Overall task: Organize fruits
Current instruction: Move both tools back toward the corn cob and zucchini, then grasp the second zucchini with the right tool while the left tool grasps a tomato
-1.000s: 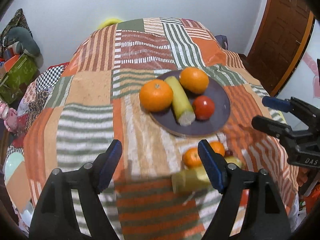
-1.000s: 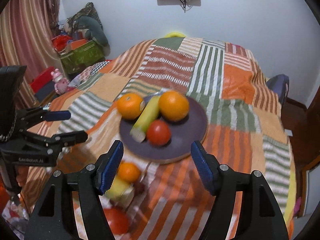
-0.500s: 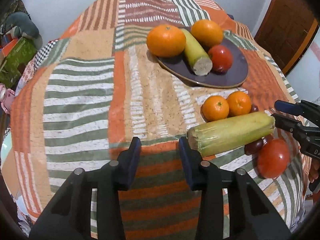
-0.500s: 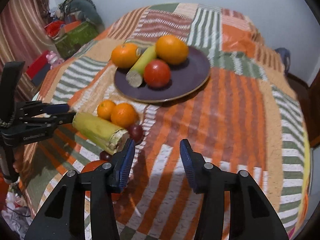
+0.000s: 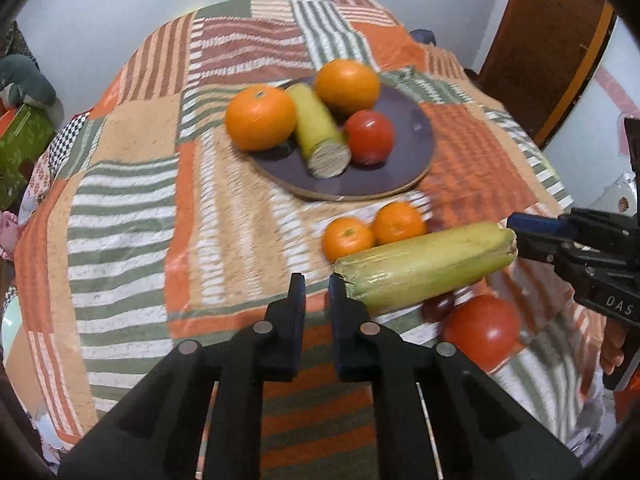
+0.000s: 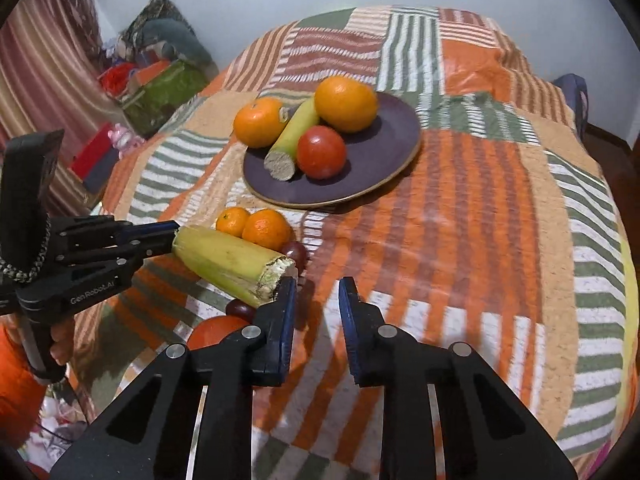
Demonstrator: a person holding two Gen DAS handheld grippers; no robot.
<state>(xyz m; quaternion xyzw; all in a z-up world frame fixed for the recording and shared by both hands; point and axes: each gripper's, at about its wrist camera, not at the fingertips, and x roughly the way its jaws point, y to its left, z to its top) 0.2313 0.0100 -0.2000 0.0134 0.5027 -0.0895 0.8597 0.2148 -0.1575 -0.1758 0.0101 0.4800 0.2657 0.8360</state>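
Black jaws on my left gripper [image 5: 316, 288] just closed, empty; right gripper [image 6: 317, 286] same. Yellow corn cob [image 5: 424, 266] lies between grippers, on patchwork cloth [image 5: 132, 208]; purple plate [image 5: 412, 156] of fruit beyond.

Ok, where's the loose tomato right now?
Off the plate, on the cloth at the near edge: lower right in the left wrist view, the tomato lies just below the long corn cob, beside a dark grape.
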